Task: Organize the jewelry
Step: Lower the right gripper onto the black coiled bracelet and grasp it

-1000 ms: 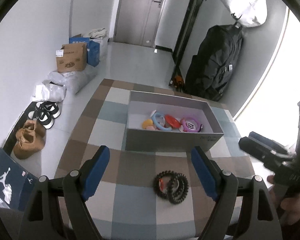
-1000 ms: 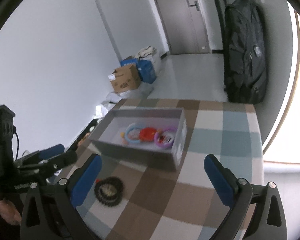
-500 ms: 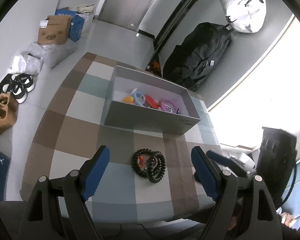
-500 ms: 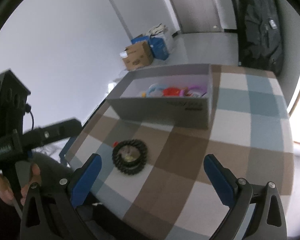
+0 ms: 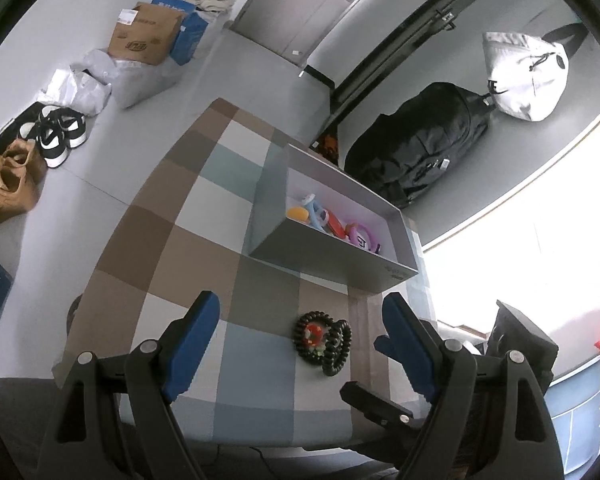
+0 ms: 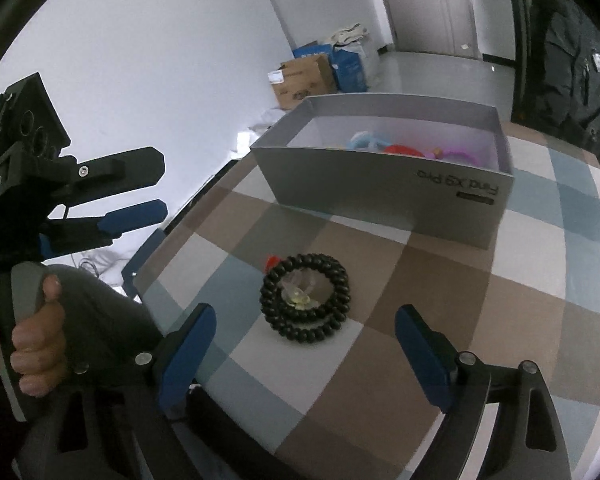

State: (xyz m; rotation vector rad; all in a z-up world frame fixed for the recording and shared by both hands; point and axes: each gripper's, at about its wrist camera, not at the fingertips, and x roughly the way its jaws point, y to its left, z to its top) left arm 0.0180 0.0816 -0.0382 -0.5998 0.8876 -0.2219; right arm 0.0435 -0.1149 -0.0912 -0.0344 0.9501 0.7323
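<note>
The black beaded bracelet coiled in several loops (image 6: pixel 305 298) lies flat on the checked brown, blue and white tablecloth (image 6: pixel 480 300), well short of the near wall of the open grey cardboard box (image 6: pixel 384 196) and nearer my side of the table than the box is. I judge it light, limp and a little slick: round hard beads on a cord, so the coils will slide over one another and sag if I lift only one strand. Inside its ring sits a small clear yellowish piece (image 6: pixel 298 292), and a small red bit (image 6: pixel 273 261) pokes out at the edge facing the box; both look as if they could drop loose. I would pinch across the stacked loops on the side nearest me, catching all the strands at once. As a ring it points nowhere in particular; from the left wrist view the bracelet (image 5: pixel 323 338) spreads into two overlapping coils, so its long axis runs roughly along the box's near wall. My right gripper (image 6: pixel 305 350) hovers just short of the bracelet with its blue-padded jaws spread wide and nothing between them. My left gripper (image 5: pixel 300 330) hangs farther from the box, also spread wide and empty. In the box already lie colourful plastic rings, blue, red and purple (image 5: pixel 332 226).
</note>
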